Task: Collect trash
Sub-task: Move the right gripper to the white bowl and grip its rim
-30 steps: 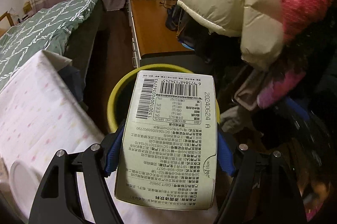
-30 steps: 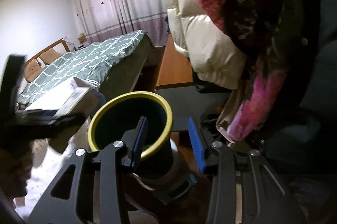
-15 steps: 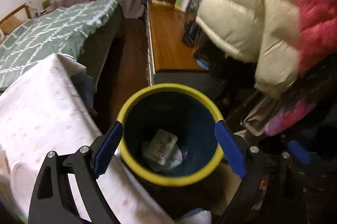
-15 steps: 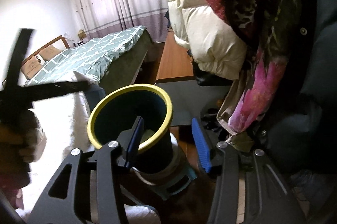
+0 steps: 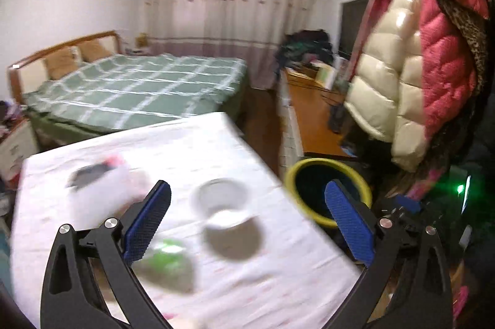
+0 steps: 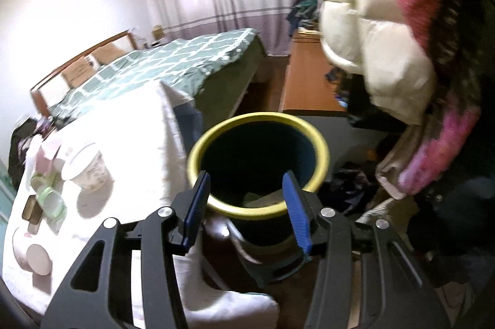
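The dark bin with a yellow rim (image 6: 258,165) stands beside the white-clothed table (image 6: 139,143); a carton lies at its bottom. My right gripper (image 6: 247,208) is open and empty just above the bin's near rim. My left gripper (image 5: 247,223) is open and empty, over the table (image 5: 216,149); the bin (image 5: 328,189) is to its right. On the table lie a white paper cup (image 5: 221,202), a green wrapper (image 5: 167,261) and a blurred white item (image 5: 99,192). In the right wrist view the cup (image 6: 86,168) and green-rimmed lids (image 6: 49,199) show at left.
A bed with a green checked cover (image 5: 133,87) lies beyond the table. A wooden desk (image 5: 312,112) stands behind the bin. Puffy coats (image 5: 417,56) hang at the right, over the bin. Clothes lie on the floor (image 6: 355,180) by the bin.
My left gripper opened and dropped the carton into the bin, then swung left and up over the table. My right gripper tilted down a little over the bin.
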Demonstrator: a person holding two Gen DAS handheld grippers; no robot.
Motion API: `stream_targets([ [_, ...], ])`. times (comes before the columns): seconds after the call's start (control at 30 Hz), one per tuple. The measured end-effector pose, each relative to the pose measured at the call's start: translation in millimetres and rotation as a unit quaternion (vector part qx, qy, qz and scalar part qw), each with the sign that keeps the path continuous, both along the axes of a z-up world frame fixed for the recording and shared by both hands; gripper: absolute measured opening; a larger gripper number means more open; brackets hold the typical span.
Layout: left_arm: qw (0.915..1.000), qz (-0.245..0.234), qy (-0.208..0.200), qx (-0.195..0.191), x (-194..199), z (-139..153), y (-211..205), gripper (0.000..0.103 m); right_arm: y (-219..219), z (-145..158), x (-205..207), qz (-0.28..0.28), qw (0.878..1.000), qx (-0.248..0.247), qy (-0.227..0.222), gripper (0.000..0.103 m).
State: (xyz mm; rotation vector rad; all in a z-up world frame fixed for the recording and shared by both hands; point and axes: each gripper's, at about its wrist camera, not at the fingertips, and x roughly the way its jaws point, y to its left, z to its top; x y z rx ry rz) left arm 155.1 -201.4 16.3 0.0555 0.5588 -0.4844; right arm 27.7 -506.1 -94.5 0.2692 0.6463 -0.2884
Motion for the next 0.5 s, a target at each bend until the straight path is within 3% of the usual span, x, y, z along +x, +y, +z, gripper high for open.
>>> stream_targets([
  [0.23,0.9945,0.104,-0.012,0.01,-27,-20,95,0.098,58,10,47,0.087,0.996,-0.005,0.01,0.047],
  [0.5,0.9857,0.167,-0.013,0.019,-39,-42,150,0.098,121,14,121,0.168,0.985,0.0,0.034,0.047],
])
